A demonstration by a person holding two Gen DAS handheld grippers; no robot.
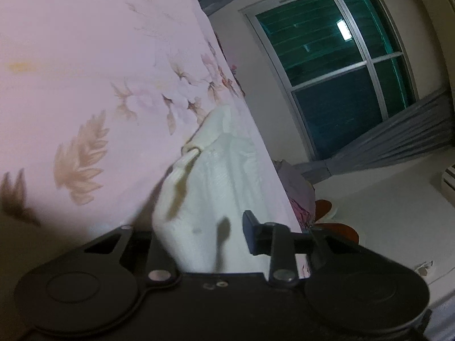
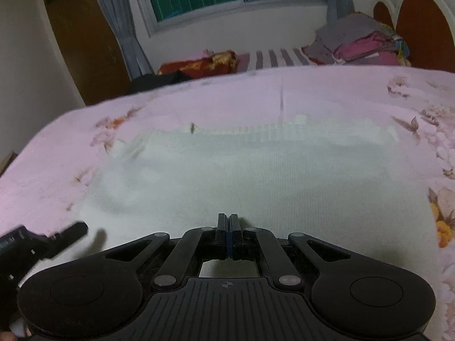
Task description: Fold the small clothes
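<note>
A white knitted garment (image 2: 241, 176) lies spread on the pink floral bedsheet (image 2: 327, 91). My right gripper (image 2: 229, 221) is shut, jaws together, at the garment's near edge; whether cloth is pinched between them cannot be seen. My left gripper (image 1: 199, 227) is open, tilted sideways, with a fold of the white garment (image 1: 216, 182) lying between its jaws; only its right finger (image 1: 251, 233) shows, the left one is hidden by the cloth. The left gripper also shows in the right wrist view (image 2: 57, 238), at the garment's left edge.
A pile of folded clothes (image 2: 358, 45) sits at the bed's far right by the headboard (image 2: 421, 28). A red patterned cloth (image 2: 199, 62) lies beyond the bed. A window (image 1: 341, 56) with grey curtains and a brown cupboard (image 2: 82, 39) stand behind.
</note>
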